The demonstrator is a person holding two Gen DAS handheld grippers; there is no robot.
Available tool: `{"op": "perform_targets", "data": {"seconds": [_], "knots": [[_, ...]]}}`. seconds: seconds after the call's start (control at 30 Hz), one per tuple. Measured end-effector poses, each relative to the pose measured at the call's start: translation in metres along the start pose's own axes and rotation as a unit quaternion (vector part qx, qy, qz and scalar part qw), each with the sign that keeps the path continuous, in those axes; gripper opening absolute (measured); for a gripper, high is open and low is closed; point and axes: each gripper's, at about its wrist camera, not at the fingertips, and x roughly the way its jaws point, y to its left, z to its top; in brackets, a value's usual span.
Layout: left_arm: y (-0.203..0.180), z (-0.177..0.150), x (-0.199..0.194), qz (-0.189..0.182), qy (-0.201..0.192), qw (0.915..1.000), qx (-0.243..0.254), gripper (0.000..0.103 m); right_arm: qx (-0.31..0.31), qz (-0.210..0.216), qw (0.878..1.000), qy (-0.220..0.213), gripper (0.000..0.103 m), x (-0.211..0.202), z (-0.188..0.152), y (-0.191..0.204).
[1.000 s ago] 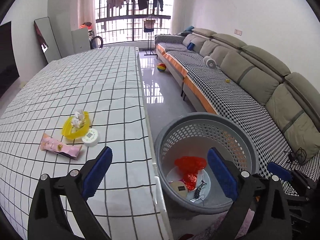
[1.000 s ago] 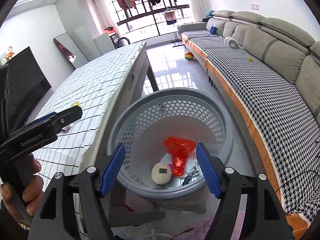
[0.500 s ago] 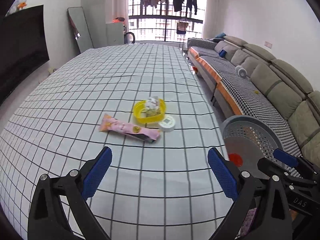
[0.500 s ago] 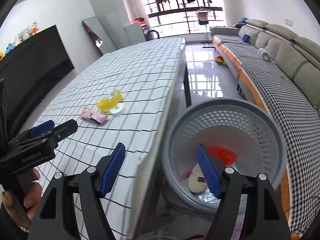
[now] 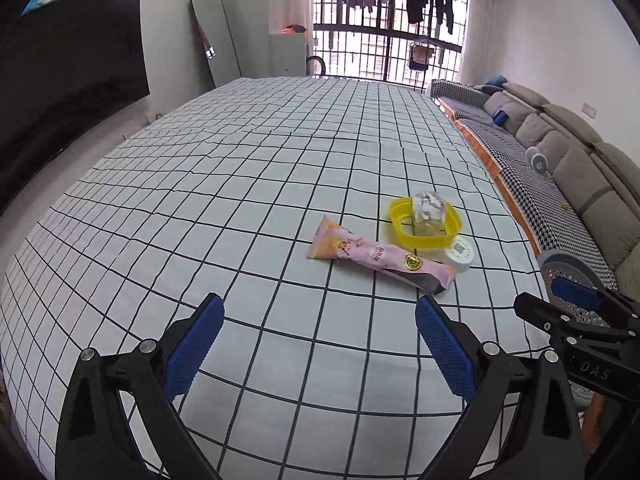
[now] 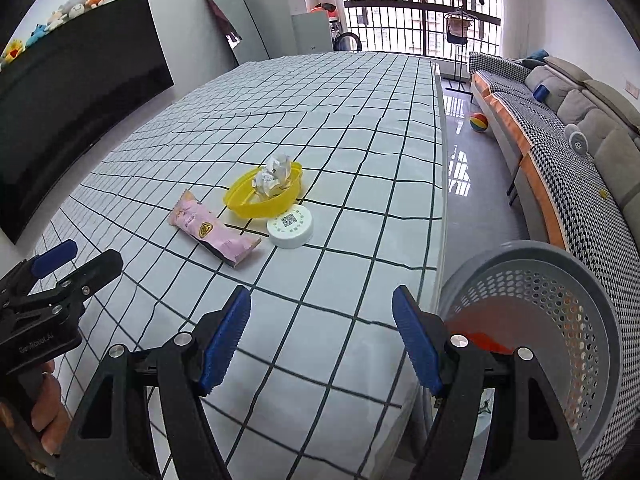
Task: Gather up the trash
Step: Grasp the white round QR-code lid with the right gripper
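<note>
On the checked tablecloth lie a pink snack wrapper (image 5: 380, 258) (image 6: 214, 230), a yellow plastic dish (image 5: 426, 224) (image 6: 264, 196) holding crumpled paper (image 5: 429, 205) (image 6: 274, 172), and a white round lid (image 5: 459, 254) (image 6: 291, 226). A grey perforated basket (image 6: 560, 320) (image 5: 568, 266) stands beside the table's right edge with red trash (image 6: 476, 330) inside. My left gripper (image 5: 318, 344) is open and empty above the table, short of the wrapper. My right gripper (image 6: 322, 340) is open and empty over the table's near right corner.
A long sofa (image 5: 560, 168) (image 6: 568, 112) runs along the right wall. A dark TV (image 5: 60, 80) lines the left wall. A colourful ball (image 6: 479, 122) lies on the floor between table and sofa. A mirror (image 5: 214, 40) leans at the back.
Both grippers have swung left from over the basket to over the table. The wrapper, dish and lid now sit ahead of them. Both stayed open and empty.
</note>
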Motion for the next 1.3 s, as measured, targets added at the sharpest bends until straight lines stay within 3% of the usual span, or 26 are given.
{"op": "perform_targets", "data": {"seconds": [0.37,0.97,1.2,1.3], "knots": [[0.007,-0.002,0.013,-0.012,0.005,0.9998,-0.014,0.095,-0.025,-0.029,0.999,0.037,0.070,0.055,0.033,0.007],[0.020,-0.003,0.010,-0.033,0.002,0.9988,-0.037,0.095,-0.076,-0.042,0.995,0.050,0.069,0.090,0.059,0.033],[0.022,-0.002,0.010,-0.036,0.002,0.9984,-0.043,0.095,-0.086,-0.009,0.995,0.055,0.039,0.091,0.061,0.046],[0.024,-0.002,0.009,-0.036,0.001,0.9983,-0.046,0.095,-0.089,-0.007,0.995,0.055,0.038,0.087,0.055,0.052]]}}
